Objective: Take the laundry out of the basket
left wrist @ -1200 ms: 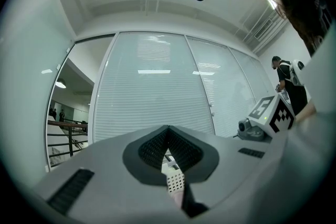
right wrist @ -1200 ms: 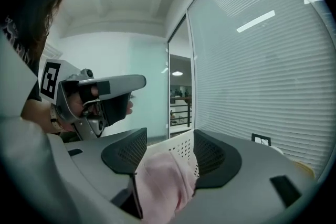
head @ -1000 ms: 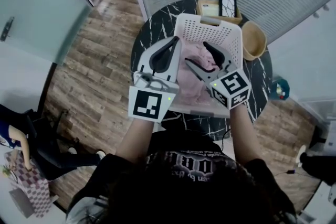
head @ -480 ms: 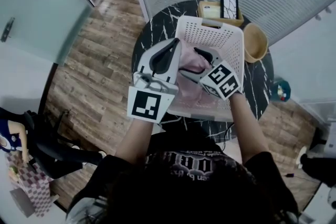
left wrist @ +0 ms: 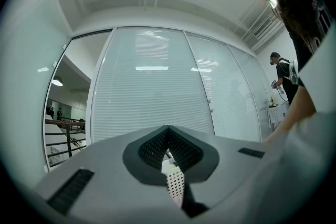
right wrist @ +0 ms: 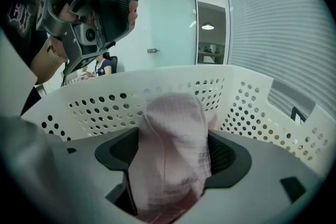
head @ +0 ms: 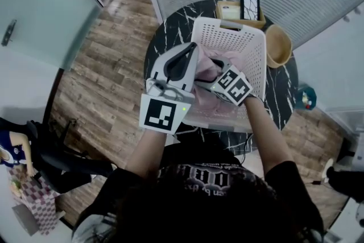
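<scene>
Head view, grasp: best made by sinking the right gripper (head: pixel 207 73) deeper into the pink laundry (head: pixel 211 106) before closing, so as to take a thick fold and not a loose edge (a judgement).
Head view, laundry: bunched inside the white perforated basket (head: pixel 227 37) on the round black marble table (head: pixel 165 37), directly under the right gripper's tips, which point toward 10 o'clock.
Head view, left gripper (head: pixel 189 49): held over the basket's 9 o'clock rim, pointing toward 12 o'clock, apart from the cloth.
Left gripper view, jaws: pressed together at the tips with nothing pinched; sliver of basket wall and pink cloth visible through the gap beneath.
Right gripper view, jaws: spread wide, having just been opening; upright fold of pink waffle-weave cloth between the pads, not yet clamped.
Right gripper view, next move: close squarely on that fold, clear of the basket wall at 12 o'clock, then lift straight up.
</scene>
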The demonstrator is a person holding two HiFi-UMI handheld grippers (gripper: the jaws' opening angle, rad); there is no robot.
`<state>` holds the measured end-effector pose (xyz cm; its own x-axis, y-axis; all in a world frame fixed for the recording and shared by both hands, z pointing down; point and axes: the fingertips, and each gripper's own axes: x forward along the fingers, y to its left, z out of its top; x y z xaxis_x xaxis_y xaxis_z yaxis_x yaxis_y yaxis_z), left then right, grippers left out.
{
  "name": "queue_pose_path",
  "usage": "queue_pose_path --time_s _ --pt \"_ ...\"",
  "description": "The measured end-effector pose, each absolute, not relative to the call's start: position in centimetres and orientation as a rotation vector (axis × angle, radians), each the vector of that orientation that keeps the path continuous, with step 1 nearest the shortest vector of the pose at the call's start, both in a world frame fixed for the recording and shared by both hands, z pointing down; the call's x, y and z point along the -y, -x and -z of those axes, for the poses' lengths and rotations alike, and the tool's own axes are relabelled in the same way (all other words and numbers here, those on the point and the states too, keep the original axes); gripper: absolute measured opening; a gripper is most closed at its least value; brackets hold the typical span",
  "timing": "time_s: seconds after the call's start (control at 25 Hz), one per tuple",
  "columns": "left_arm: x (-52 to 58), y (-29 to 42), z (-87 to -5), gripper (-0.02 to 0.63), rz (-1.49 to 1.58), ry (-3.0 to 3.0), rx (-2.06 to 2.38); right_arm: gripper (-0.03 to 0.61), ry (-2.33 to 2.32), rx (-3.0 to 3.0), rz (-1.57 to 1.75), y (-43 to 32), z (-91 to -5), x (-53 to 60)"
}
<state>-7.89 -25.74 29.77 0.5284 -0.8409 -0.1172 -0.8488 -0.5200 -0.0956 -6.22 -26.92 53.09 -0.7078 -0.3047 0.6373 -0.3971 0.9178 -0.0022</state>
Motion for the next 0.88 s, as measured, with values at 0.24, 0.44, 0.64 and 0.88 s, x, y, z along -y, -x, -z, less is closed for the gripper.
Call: queue_pose_path --time_s 0.24,0.44,0.64,0.88 --pt "25.7 8.1 -29.8 0.0 -0.079 2.614 -1.465 0.379 -0.482 2.343 -0.125 5.9 -54.3 27.1" --pt "25.8 8.3 -29.9 0.0 -0.076 2.612 -1.47 0.357 -0.469 2.265 -0.059 5.6 -55.3 27.2" --pt "25.8 8.3 -29.9 0.0 -0.077 2.612 -1.471 0.285 -0.462 2.196 0.007 5.2 -56.0 27.3" --pt "25.8 8.2 -30.0 0.0 -0.088 2.625 -1.467 0.162 -0.498 2.207 -0.037 4.8 -55.7 28.0"
